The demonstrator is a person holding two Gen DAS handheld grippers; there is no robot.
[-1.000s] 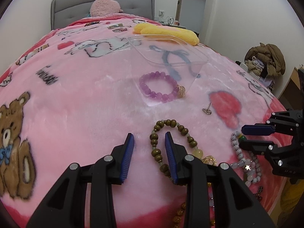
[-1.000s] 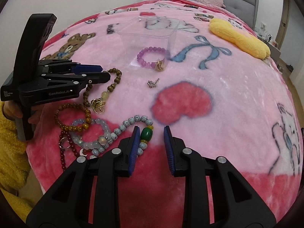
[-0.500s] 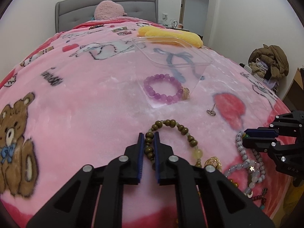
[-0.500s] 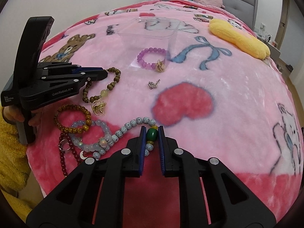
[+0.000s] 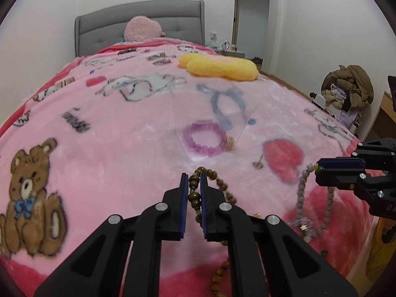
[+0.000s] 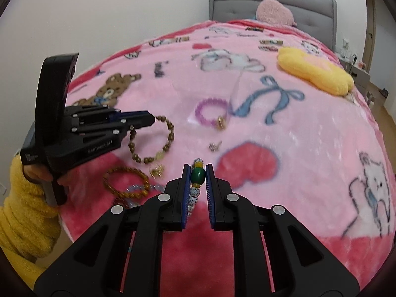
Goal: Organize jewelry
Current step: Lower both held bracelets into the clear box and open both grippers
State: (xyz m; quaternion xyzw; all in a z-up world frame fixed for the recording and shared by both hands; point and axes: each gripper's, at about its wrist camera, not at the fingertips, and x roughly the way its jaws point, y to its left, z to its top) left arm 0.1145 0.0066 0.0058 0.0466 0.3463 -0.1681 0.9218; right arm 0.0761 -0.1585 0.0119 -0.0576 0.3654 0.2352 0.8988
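Clear tray (image 5: 237,113) blurred, outline unclear; small earring (image 6: 214,146) detail unreadable.

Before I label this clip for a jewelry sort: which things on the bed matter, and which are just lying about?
Matter:
brown bead bracelet, in left gripper
speckled bead string, in right gripper
purple bracelet
clear tray
small earring

Just lying about:
yellow cushion
pink plush

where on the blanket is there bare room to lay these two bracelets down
Free: the stretch between the teddy bear print and the purple bracelet, and right of the red heart print toward the white cat print. Crowded: the near edge around the amber bracelet and small earring.
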